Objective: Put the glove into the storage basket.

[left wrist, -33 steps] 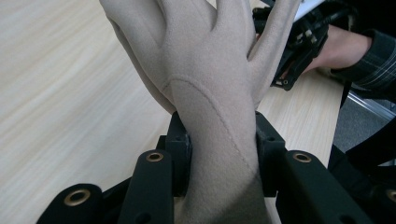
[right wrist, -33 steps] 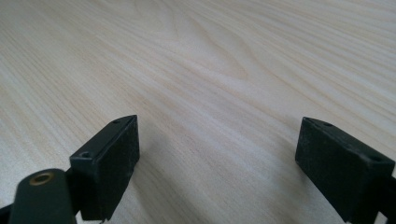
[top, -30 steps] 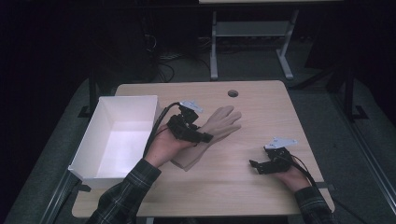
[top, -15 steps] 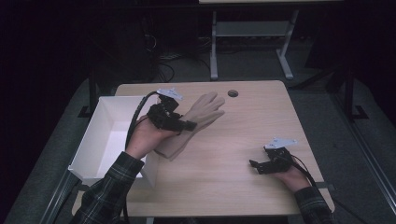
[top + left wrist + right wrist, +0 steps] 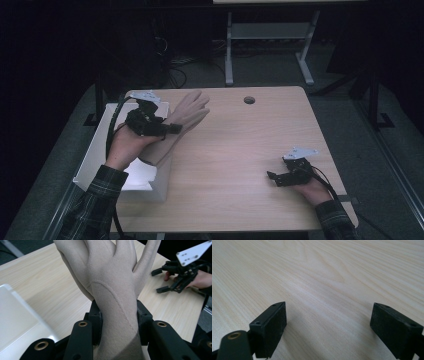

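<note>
A: From the high view, where is the glove?

B: The beige glove (image 5: 182, 122) hangs in the left gripper (image 5: 167, 129), above the bench's (image 5: 235, 150) left edge; its cuff end reaches over the rim of the white bin (image 5: 102, 150) beside the bench. The right gripper (image 5: 272, 177) rests low on the bench near the right front corner, well apart from both.

A: And the left gripper view?

B: The jaws are clamped on the glove (image 5: 112, 290) at its wrist part, fingers pointing away. No label or writing can be read on it. The other gripper (image 5: 172, 277) lies farther off.

A: The right gripper view?

B: Its jaws stand wide apart over bare wood (image 5: 324, 277), nothing between them.
</note>
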